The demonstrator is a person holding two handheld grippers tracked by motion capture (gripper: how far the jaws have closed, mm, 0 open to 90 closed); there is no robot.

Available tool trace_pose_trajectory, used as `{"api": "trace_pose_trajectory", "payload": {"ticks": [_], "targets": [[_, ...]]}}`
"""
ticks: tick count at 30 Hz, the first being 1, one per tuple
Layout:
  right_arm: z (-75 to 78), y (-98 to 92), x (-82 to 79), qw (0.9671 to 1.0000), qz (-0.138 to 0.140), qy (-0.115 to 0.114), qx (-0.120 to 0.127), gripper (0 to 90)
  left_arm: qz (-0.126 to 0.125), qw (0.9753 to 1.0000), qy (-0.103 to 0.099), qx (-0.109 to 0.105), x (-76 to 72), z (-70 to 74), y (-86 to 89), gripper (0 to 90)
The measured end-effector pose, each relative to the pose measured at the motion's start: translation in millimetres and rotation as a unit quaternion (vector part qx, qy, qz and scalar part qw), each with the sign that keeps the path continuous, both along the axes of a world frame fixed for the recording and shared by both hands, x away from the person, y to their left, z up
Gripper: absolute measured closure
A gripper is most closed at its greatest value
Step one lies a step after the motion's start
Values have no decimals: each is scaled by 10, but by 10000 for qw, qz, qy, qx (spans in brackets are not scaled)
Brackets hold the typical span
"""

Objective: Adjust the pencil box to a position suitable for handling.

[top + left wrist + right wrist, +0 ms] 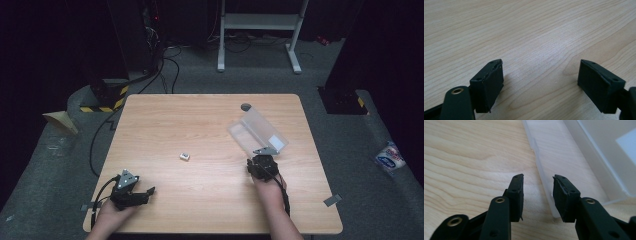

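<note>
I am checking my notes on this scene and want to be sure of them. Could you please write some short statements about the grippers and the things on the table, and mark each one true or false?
1. The right gripper is at the near edge of the clear plastic box. True.
2. The clear plastic box is closed. False: it lies open, with its lid folded back.
3. The left gripper holds the small white object. False: its jaws are wide apart over bare table, and the object lies apart near the middle.
4. The right gripper's jaws are partly open, with the box edge between them. True.
5. The small white object lies inside the box. False: it lies on the table, left of the box.
</note>
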State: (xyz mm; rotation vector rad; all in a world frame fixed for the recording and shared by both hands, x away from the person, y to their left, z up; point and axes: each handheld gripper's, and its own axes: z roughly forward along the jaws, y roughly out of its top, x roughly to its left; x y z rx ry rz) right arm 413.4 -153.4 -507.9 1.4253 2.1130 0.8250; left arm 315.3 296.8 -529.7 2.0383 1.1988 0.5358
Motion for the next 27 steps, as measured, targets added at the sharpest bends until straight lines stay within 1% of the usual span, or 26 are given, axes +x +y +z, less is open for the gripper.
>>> {"api": "trace_pose_trajectory", "payload": {"ticks": [1,2,3,4,9,11,14,17,22,27], "targets": [[-20,-13,4,10000,-17,6,-24,637,-1,10000,4,-1,0,0,0,208],[-20,-13,4,10000,-17,6,-24,637,-1,10000,4,-1,0,0,0,209],[-49,-38,1,10000,-15,7,-19,706,-6,10000,2,0,0,0,1,209],[-49,-38,1,10000,-15,7,-19,706,-6,10000,2,0,0,0,1,209],[-60,-35,-23,9999,81,-13,-121,822,-7,10000,2,0,0,0,1,209],[-65,-32,-28,9998,133,-42,-126,837,-4,10000,5,-1,0,0,1,209],[-65,-25,-38,9998,144,-27,-115,842,-3,10000,1,5,0,0,0,209],[-69,-6,-63,9996,246,-43,-135,855,-2,10000,2,6,-1,0,0,209],[-72,19,-99,9996,272,-7,-93,860,0,10000,2,4,-1,0,0,209],[-78,59,-180,9990,424,-65,-113,865,0,10000,1,4,-1,0,0,209]]}}
